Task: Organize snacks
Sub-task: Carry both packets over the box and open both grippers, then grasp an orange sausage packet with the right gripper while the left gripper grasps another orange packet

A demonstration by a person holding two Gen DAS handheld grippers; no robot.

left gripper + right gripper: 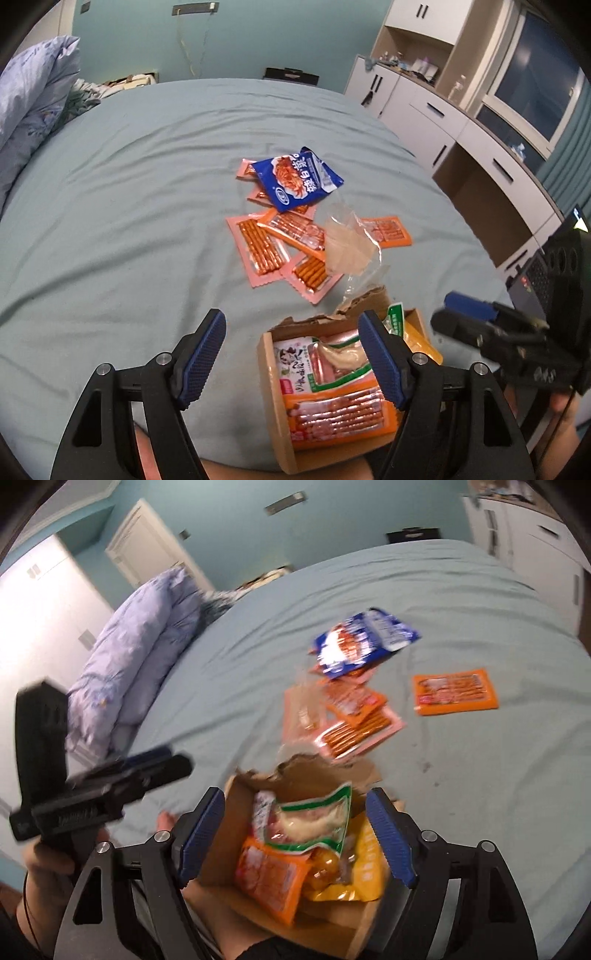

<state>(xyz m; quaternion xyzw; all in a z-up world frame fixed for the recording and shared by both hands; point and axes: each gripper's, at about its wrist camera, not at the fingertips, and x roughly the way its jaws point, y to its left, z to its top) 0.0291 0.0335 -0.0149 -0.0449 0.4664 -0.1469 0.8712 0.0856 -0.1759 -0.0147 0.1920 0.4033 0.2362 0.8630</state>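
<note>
Both open tools (291, 360) (295, 840) hover above the snack box (236, 805)

A pale teal bedsheet (129, 206) carries a rumpled lavender duvet (129, 657) — white cabinets (436, 122) line the wall.

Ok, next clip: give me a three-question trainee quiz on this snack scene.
1. True or false: both the left gripper and the right gripper hold nothing.
2. Where do the sorted snacks go? A) cardboard box B) pillow C) drawer
3. What colour is the big packet lying on top of the loose pile on the bed?

Key: 1 true; 2 A; 3 blue.
</note>
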